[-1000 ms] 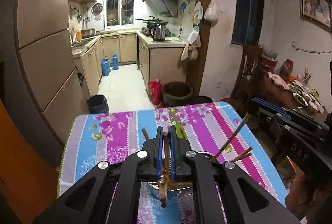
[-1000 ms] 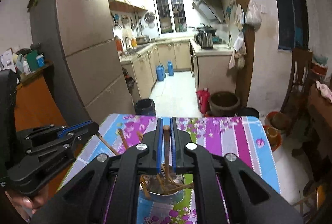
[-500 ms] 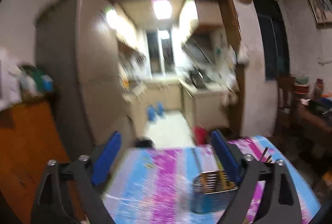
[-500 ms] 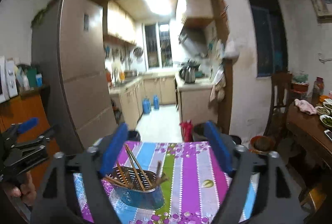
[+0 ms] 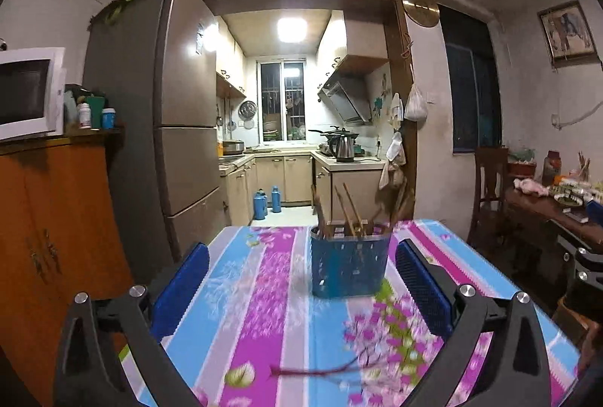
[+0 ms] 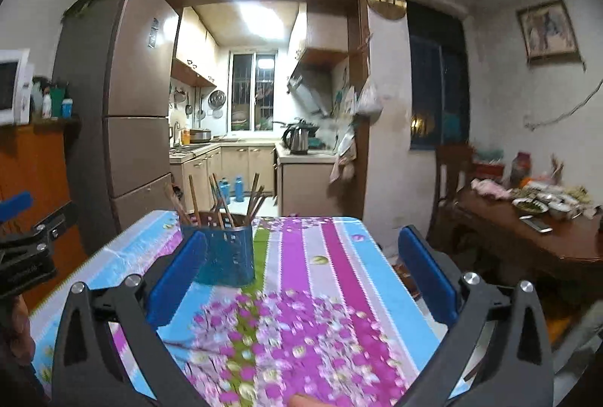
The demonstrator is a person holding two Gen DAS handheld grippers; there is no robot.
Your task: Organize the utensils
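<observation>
- Left wrist view, upper left: a white microwave [image 5: 30, 92] is seen on an orange cabinet [image 5: 56, 218].
- Lower centre: the left gripper [image 5: 301, 288] is shown with its blue pads spread wide, having just been opening; nothing lies between them.
- Centre, right of middle: the blue utensil basket [image 5: 348, 265] stands upright on the floral tablecloth [image 5: 264, 312], wooden chopsticks [image 5: 348, 209] leaning inside it.
- Right wrist view, left of centre: the same basket is seen beyond the left pad.
- Lower centre: the right gripper [image 6: 301, 279] likewise has its jaws wide apart after opening, holding nothing.
- Right edge: a dark wooden table [image 6: 527, 237] bears dishes.
</observation>
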